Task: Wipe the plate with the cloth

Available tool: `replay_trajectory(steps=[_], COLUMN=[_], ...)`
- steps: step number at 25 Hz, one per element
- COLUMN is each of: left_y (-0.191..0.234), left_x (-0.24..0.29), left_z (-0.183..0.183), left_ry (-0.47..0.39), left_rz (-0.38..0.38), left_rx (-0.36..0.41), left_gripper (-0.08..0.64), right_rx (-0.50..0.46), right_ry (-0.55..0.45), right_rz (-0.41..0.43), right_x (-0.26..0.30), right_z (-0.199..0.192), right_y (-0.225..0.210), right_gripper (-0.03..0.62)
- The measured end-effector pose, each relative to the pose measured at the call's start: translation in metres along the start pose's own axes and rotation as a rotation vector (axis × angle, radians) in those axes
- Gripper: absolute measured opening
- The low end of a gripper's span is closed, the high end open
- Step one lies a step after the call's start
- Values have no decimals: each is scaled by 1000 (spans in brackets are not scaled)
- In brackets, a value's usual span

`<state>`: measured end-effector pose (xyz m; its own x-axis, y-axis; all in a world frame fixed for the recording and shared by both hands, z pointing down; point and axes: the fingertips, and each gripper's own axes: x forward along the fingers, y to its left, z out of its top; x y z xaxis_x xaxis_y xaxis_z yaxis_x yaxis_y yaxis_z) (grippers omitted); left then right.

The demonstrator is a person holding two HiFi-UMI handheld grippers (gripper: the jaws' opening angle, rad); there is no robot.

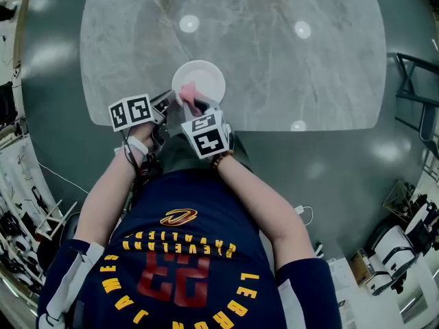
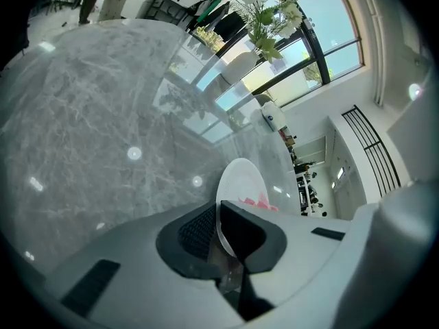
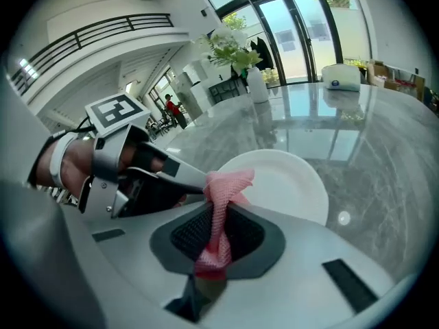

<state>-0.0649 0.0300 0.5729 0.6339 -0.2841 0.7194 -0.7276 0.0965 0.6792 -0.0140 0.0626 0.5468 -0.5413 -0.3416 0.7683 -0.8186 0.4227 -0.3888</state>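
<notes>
A white plate (image 1: 203, 79) is held over the near edge of the marble table (image 1: 288, 60). My left gripper (image 2: 218, 233) is shut on the plate's near rim (image 2: 236, 184), and the plate stands on edge between its jaws. My right gripper (image 3: 218, 233) is shut on a pink mesh cloth (image 3: 221, 204). The cloth's free end bunches over the plate's near part (image 3: 281, 177). In the head view the cloth (image 1: 191, 94) shows as a pink spot on the plate, with the left gripper (image 1: 167, 105) and right gripper (image 1: 199, 110) close together.
A white vase with flowers (image 3: 252, 81) and a white box (image 3: 340, 76) stand at the table's far side. The person's arms and a dark jersey fill the lower head view. Chairs and equipment (image 1: 405, 238) stand on the floor at the right.
</notes>
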Motion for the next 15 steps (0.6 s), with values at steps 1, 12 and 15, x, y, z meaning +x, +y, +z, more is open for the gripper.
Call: replay_trajectory(steps=[1,12,15], left_y=[0,3,3], left_x=[1,-2,-1], left_z=[1,-1,-1], left_ry=[-1,7,16], left_rz=[-2,1,-1], left_rx=[-1,23,22], left_gripper=[25,25,25], right_rx=[-15,-5,18], right_ry=[10,55,42], right_rz=[11,15,-13], right_x=[4,7,-1], right_z=[-2,-23,-26], right_y=[5,0,-17], right_gripper=[40,41,40])
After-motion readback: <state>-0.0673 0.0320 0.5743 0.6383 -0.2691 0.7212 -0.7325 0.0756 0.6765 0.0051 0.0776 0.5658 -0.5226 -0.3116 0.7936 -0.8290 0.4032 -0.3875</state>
